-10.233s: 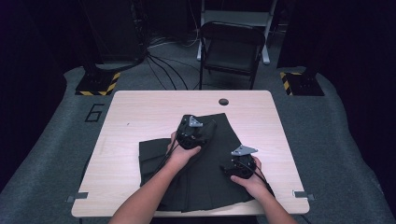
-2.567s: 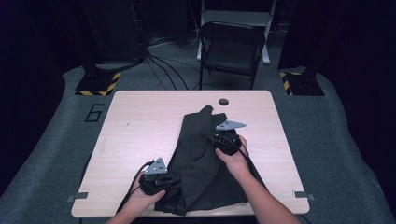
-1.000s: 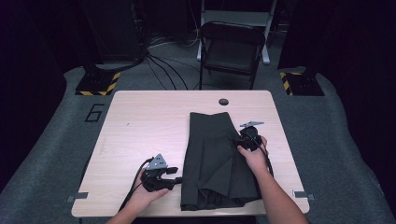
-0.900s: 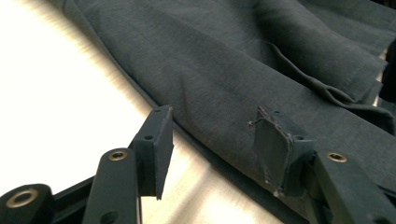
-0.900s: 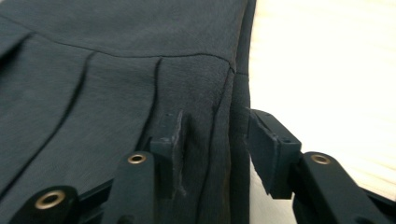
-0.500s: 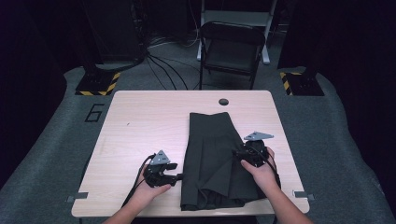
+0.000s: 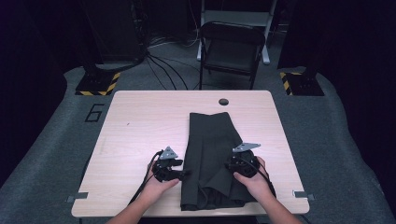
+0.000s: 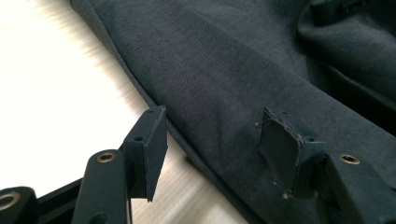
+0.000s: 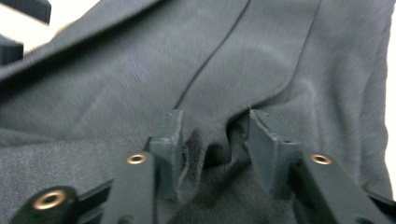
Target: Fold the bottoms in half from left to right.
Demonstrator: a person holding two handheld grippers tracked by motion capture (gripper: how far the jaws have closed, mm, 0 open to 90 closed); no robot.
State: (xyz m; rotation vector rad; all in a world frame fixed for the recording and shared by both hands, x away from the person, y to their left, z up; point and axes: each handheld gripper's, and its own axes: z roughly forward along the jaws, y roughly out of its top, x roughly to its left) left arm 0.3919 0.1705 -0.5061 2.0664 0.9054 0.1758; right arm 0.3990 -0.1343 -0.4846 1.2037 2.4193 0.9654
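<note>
We see a light wooden table [image 7: 140,130] with a round cable hole [image 7: 223,101] near its twelve o'clock edge. A dark folded garment [image 7: 212,154] lies flat on it, stretching from the centre toward the five o'clock edge.

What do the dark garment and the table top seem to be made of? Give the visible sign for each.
The dark garment: probably a woven fabric with a matte finish, since a fine weave, stitched seams and soft folds show in the gripper views. The table top: looks like pale wood or wood-look laminate, smooth, with faint straight grain lines; which one cannot be told.
</note>
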